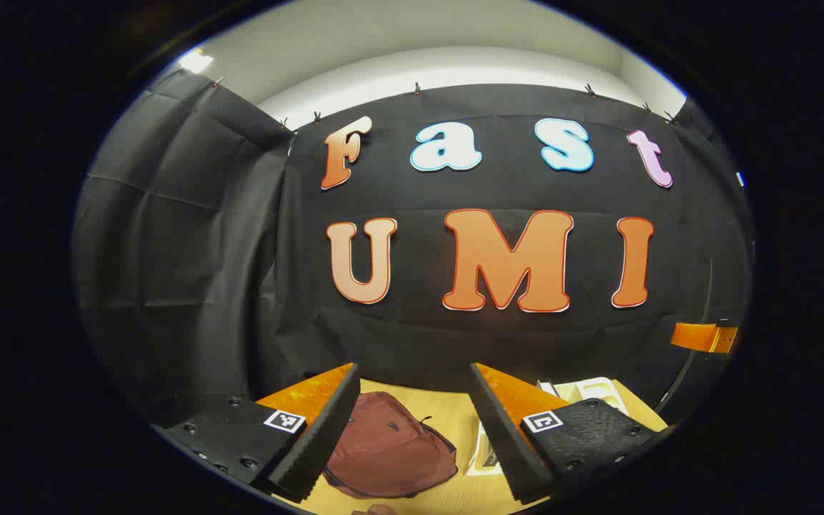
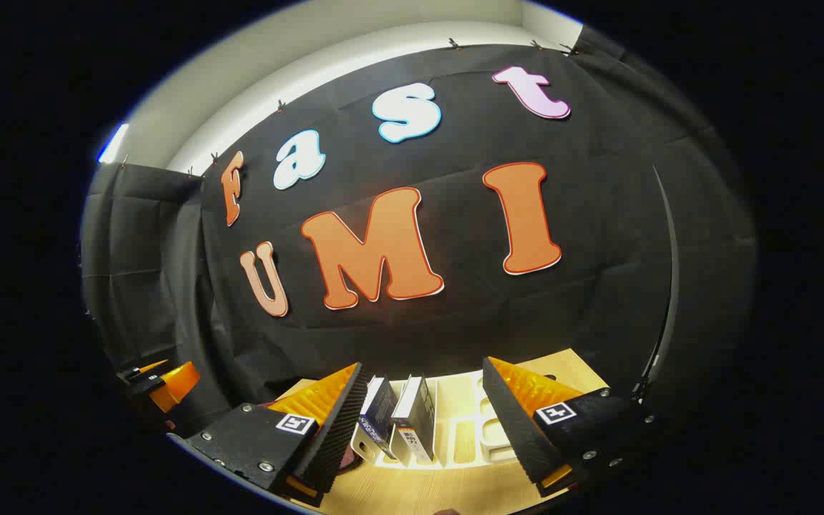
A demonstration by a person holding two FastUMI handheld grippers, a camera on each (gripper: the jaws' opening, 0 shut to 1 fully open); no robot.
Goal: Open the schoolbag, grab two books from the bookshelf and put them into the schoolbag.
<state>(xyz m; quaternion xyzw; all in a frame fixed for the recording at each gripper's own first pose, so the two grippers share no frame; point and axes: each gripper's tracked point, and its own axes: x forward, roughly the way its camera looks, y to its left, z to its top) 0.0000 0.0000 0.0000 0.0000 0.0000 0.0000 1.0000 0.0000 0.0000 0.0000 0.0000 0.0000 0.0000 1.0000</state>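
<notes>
A dark red schoolbag [image 1: 390, 450] lies on the wooden table [image 1: 455, 418], zipped as far as I can tell. My left gripper [image 1: 415, 425] hovers above it, open and empty. In the right gripper view, two books [image 2: 401, 422] stand upright in a white bookshelf rack [image 2: 466, 429] on the table. My right gripper [image 2: 423, 422] hangs open in front of the books, apart from them. The other gripper [image 2: 165, 383] shows at the far left of that view, and the right one [image 1: 705, 336] at the right edge of the left gripper view.
The white rack [image 1: 584, 392] also peeks out behind my left gripper's right finger. Black cloth walls close the booth behind and to the left. A fingertip [image 1: 380, 509] shows at the bottom edge of the left gripper view.
</notes>
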